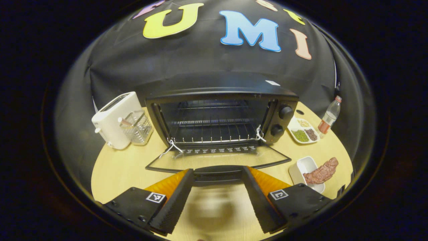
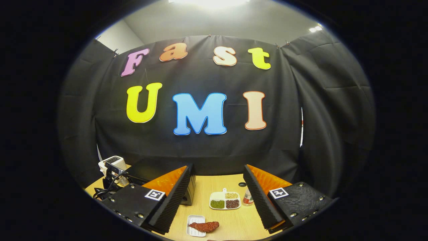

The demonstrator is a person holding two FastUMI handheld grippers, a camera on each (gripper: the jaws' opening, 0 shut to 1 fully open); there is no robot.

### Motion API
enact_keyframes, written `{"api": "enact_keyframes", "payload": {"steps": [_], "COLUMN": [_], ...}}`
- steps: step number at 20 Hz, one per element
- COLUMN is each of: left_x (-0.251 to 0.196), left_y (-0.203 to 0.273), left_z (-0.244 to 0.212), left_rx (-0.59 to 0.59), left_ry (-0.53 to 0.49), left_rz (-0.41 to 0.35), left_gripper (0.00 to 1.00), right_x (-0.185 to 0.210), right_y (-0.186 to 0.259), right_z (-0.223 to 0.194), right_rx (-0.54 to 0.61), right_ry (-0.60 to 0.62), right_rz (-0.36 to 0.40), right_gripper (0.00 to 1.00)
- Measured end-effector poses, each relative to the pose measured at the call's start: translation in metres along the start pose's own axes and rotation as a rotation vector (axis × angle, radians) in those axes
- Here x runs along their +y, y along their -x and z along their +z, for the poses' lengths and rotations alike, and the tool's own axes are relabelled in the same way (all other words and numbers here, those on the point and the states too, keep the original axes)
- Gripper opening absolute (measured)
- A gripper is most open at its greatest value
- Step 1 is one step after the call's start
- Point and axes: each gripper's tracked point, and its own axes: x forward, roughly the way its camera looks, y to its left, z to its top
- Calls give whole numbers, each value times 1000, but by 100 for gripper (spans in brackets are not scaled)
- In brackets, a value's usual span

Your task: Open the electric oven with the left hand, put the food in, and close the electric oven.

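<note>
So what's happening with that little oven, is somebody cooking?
Almost. A person holds a gripper in each hand. The electric oven on the table already has its door folded down, and the left gripper sits open right at the door's handle. The rack inside looks bare. The food, a brown piece of meat, lies across a white dish to the right of the oven. The right gripper hangs open above it, holding nothing.

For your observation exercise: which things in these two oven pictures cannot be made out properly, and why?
- Door handle, left gripper view: ends hidden behind the left tongs.
- Oven, right gripper view: front hidden by the right tongs.
- Bottle, right gripper view: partly hidden by a finger.
- Dial markings, left gripper view: too small.
</note>
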Motion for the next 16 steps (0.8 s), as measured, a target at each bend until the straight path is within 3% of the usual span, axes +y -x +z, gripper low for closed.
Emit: {"api": "enact_keyframes", "payload": {"steps": [2,5,8,13,14,16], "left_x": [2,12,14,12,13,9], "left_y": [-1,2,2,-10,-8,-4], "left_z": [0,3,5,-17,-20,-19], "left_rx": [-14,-25,-21,29,26,2], "left_ry": [2,-7,0,-37,-42,-26], "left_rz": [4,23,25,29,33,22], "left_gripper": [100,94,100,97,100,97], "right_x": [1,1,0,-3,-4,-8], "right_y": [1,2,4,6,7,7], "right_z": [-1,-3,-5,-9,-10,-13], "right_rx": [5,11,16,23,25,32], "right_ry": [7,8,5,5,8,11], "right_rz": [7,14,20,19,17,12], "right_gripper": [98,98,98,98,98,98]}}
